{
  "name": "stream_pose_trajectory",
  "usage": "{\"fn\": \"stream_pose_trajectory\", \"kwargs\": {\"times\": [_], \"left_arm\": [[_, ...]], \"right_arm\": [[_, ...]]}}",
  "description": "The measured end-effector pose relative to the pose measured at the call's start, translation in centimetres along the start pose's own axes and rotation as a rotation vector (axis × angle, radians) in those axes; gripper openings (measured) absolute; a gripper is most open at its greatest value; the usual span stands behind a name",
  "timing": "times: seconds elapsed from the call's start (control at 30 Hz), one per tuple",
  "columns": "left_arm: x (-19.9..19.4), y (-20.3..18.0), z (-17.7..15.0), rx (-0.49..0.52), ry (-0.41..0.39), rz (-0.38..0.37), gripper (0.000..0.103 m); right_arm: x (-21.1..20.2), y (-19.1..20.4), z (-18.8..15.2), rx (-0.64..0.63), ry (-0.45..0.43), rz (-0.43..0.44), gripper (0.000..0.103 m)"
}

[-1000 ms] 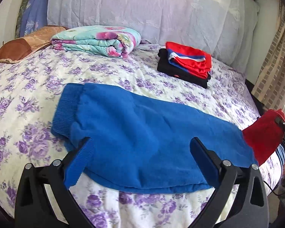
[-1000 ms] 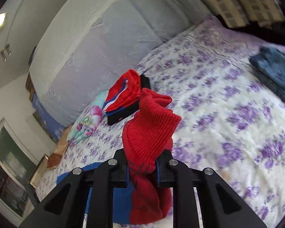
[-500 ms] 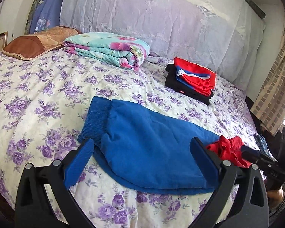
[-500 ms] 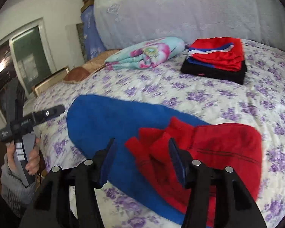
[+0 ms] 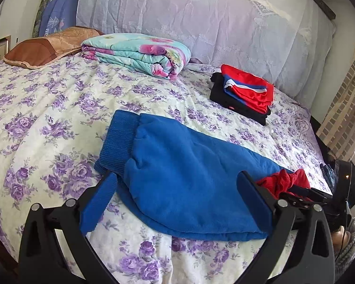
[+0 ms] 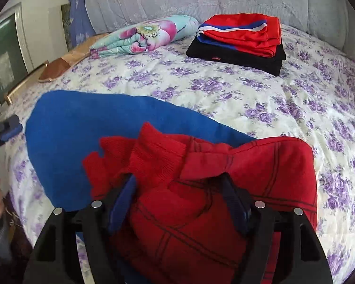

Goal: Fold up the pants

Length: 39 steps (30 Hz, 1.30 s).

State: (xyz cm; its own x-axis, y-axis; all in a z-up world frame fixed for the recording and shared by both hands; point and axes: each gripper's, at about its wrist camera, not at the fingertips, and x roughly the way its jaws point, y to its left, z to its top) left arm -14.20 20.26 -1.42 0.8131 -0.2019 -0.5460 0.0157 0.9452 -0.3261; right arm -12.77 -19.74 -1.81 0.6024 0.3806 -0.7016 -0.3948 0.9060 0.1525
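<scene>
Blue fleece pants [image 5: 189, 177] lie flat across the flowered bedspread [image 5: 47, 130], their ribbed band toward the left. Their red, black-lined end [image 6: 224, 165] is folded back over the blue part [image 6: 82, 130] and lies bunched there. My right gripper [image 6: 177, 179] hangs low over this red end, its jaws opening. The red cloth bulges between the pads [image 6: 123, 201], which do not pinch it. In the left wrist view the right gripper [image 5: 307, 194] shows at the red bunch [image 5: 284, 182]. My left gripper [image 5: 176, 178] is open above the near edge of the blue cloth, holding nothing.
A folded flowered blanket [image 5: 139, 54] and a brown pillow [image 5: 47, 47] lie at the head of the bed. A stack of folded red and black clothes [image 5: 246, 94] sits at the back right. Jeans [image 5: 327, 175] lie at the right edge, by a curtain [image 5: 343, 108].
The right gripper swung down, laid the lifted red end onto the blue part and spread its jaws off the cloth. The left gripper stayed open and hardly moved.
</scene>
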Motion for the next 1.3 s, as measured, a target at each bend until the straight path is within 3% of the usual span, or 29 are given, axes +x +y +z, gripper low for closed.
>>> {"fn": "stream_pose_trajectory", "kwargs": {"times": [0.13, 0.2, 0.23, 0.3, 0.37, 0.4, 0.5, 0.6, 0.67, 0.83, 1.0, 1.13, 1.3], "left_arm": [[0.0, 1.2, 0.2, -0.041, 0.008, 0.014, 0.099], [0.0, 1.8, 0.3, -0.06, 0.015, 0.022, 0.099], [-0.1, 2.0, 0.4, -0.069, 0.019, 0.021, 0.099], [-0.1, 2.4, 0.5, -0.086, 0.03, 0.02, 0.099], [0.1, 3.0, 0.5, -0.112, 0.055, 0.024, 0.099], [0.3, 3.4, 0.4, -0.129, 0.067, 0.021, 0.099], [1.1, 4.4, 0.0, -0.211, 0.113, -0.028, 0.099], [2.2, 5.1, -0.2, -0.278, 0.148, -0.087, 0.098], [2.9, 5.4, 0.0, -0.29, 0.152, -0.101, 0.098], [4.2, 6.5, 0.8, -0.34, 0.155, -0.186, 0.098], [4.1, 7.0, 0.8, -0.379, 0.126, -0.226, 0.098], [3.8, 7.5, 0.7, -0.415, 0.1, -0.244, 0.097], [4.1, 8.3, 0.6, -0.463, 0.1, -0.195, 0.053]], "right_arm": [[-3.1, 0.6, 0.2, 0.02, -0.13, 0.027, 0.073], [-3.2, 1.7, 0.6, -0.02, -0.146, 0.042, 0.078], [-2.2, 2.3, 0.6, -0.056, -0.111, 0.037, 0.087], [1.8, 2.8, -0.1, -0.108, 0.068, 0.062, 0.098], [1.6, 3.5, -0.6, -0.142, 0.045, 0.033, 0.1], [1.1, 3.5, -0.5, -0.141, 0.031, 0.058, 0.1], [-0.5, 1.9, -1.0, -0.051, -0.041, 0.123, 0.099], [-3.9, -0.4, -1.4, 0.057, -0.192, 0.202, 0.099], [-5.6, -2.2, -1.6, 0.124, -0.246, 0.211, 0.099], [-6.9, -6.5, -2.0, 0.247, -0.26, 0.176, 0.099], [-6.0, -10.0, -2.9, 0.406, -0.252, 0.238, 0.099], [-5.5, -10.2, -3.1, 0.413, -0.248, 0.242, 0.099], [-6.3, -8.4, -2.5, 0.323, -0.268, 0.187, 0.099]]}}
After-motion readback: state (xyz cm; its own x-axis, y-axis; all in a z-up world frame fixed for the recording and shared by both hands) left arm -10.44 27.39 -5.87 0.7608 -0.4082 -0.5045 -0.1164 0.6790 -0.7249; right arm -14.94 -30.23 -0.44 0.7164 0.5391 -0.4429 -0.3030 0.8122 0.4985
